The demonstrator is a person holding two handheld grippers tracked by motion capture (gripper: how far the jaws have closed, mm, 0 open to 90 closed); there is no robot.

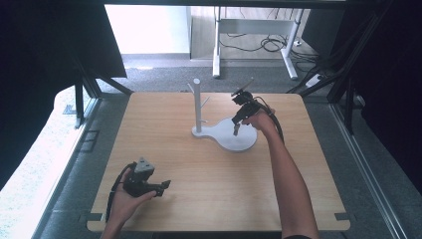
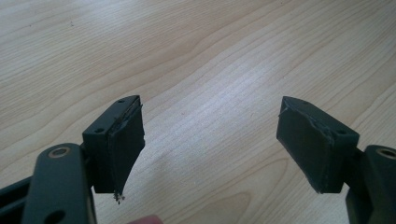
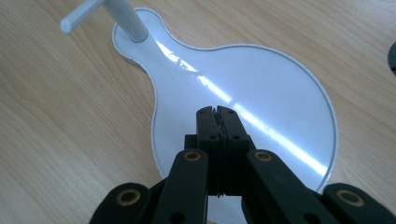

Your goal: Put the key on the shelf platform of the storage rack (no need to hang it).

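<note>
Right gripper view puts us looking along our right hand-held gripper, its jaws pressed together on nothing, the tips poised above the round part of the white stand base. From the base's narrow end rises the white post with short pegs, which the high view shows standing upright near the middle of the table. Our left hand-held gripper rests low at the near left of the table, well apart from the stand, jaws spread wide over bare wood. We judge the step in hand to be the right gripper's approach to the base; whether the tips touch it we cannot tell. The next move would call for parting the jaws if the base or post is to be gripped. We count one stand, one post, two grippers.
</note>
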